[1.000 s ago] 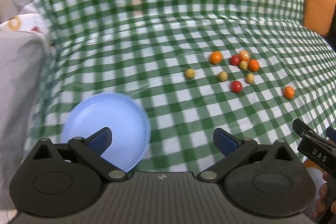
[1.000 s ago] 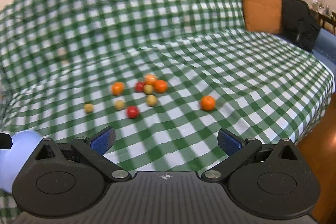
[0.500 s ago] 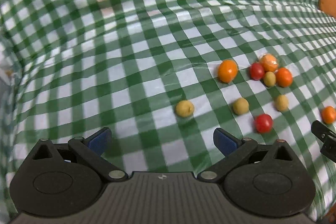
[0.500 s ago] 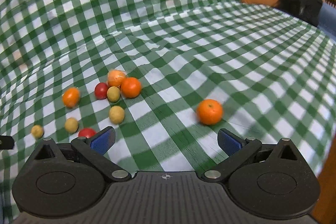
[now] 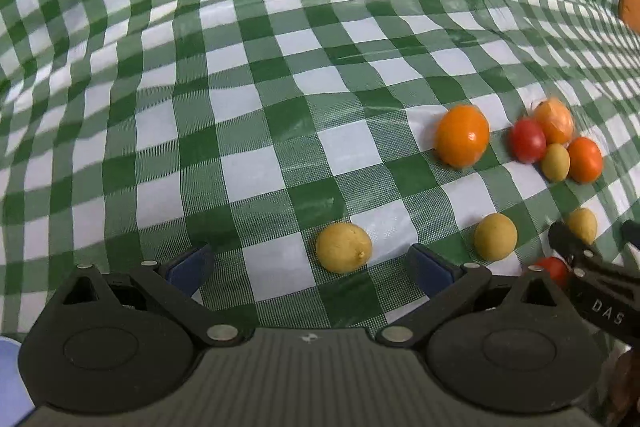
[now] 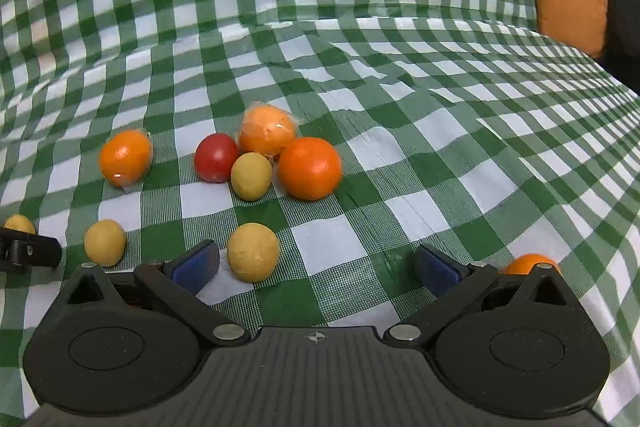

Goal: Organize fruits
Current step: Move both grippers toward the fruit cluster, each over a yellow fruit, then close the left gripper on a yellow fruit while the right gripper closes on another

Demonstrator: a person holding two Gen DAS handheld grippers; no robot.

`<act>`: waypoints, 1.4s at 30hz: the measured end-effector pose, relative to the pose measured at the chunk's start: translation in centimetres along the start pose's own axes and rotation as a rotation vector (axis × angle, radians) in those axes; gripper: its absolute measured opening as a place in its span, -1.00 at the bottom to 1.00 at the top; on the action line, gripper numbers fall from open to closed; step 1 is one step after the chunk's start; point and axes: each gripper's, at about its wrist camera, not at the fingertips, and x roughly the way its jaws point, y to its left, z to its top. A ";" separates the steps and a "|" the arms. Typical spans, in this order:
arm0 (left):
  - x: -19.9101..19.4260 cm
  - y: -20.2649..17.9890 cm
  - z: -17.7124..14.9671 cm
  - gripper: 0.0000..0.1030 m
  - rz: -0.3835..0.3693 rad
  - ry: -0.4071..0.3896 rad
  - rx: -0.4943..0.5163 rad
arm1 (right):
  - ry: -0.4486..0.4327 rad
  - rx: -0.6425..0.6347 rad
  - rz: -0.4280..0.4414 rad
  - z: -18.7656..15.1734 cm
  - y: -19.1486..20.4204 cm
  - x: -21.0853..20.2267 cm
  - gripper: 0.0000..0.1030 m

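Left tool (image 5: pixel 310 263): its two blue pads are wide apart and hold nothing.
Right tool (image 6: pixel 316 263): also wide apart and empty; its tip shows at the right edge of the left view.
Between the left pads: a yellow fruit (image 5: pixel 343 247) sits on the green checked cloth (image 5: pixel 248 75), a bit toward the right pad.
By the right tool: another yellow ball (image 6: pixel 253 251) lies just inside its left pad; an orange (image 6: pixel 527 263) peeks out behind its right pad.
Farther out: a small pile of one red tomato (image 6: pixel 216 157), a wrapped orange (image 6: pixel 267 131) and a big orange (image 6: pixel 310 168), touching or nearly so.
What changed: both tools have come much closer to the fruit; the blue plate (image 5: pixel 10 379) is now only a sliver at the lower left.
What it means: picking looks about to start; no fruit is gathered yet.
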 end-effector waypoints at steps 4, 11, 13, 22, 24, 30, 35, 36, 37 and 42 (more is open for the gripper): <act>-0.9 -0.1 -0.3 0.75 0.024 -0.037 0.016 | 0.002 -0.007 -0.012 0.2 0.2 -0.3 0.98; -3.2 -0.2 -0.3 -0.43 -0.035 -0.100 0.005 | -0.047 -0.058 0.099 -0.4 1.5 -1.2 -0.49; -3.9 -0.1 -0.2 -0.44 -0.042 -0.109 -0.007 | -0.042 -0.060 0.104 -0.3 1.6 -1.5 -0.48; -9.3 -0.7 -1.0 -0.44 -0.045 -0.129 0.009 | -0.069 -0.007 0.106 0.0 0.8 -6.1 -0.48; -10.6 -0.9 -1.6 -0.44 -0.039 -0.117 0.024 | -0.073 0.000 0.112 -0.1 0.7 -7.8 -0.48; -15.4 0.3 -4.3 -0.44 -0.056 -0.102 0.004 | -0.068 -0.037 0.164 -1.0 1.1 -13.5 -0.48; -19.5 2.3 -7.8 -0.43 -0.015 -0.070 -0.020 | -0.058 -0.087 0.222 -2.1 2.4 -18.8 -0.48; -20.2 2.9 -8.5 -0.43 -0.010 -0.062 -0.027 | -0.058 -0.094 0.242 -2.4 2.8 -20.0 -0.48; -21.0 3.5 -9.4 -0.43 -0.004 -0.058 -0.033 | -0.058 -0.106 0.263 -2.6 3.3 -21.1 -0.48; -25.4 6.8 -13.4 -0.43 0.034 -0.070 -0.044 | -0.061 -0.163 0.351 -4.1 6.1 -26.7 -0.48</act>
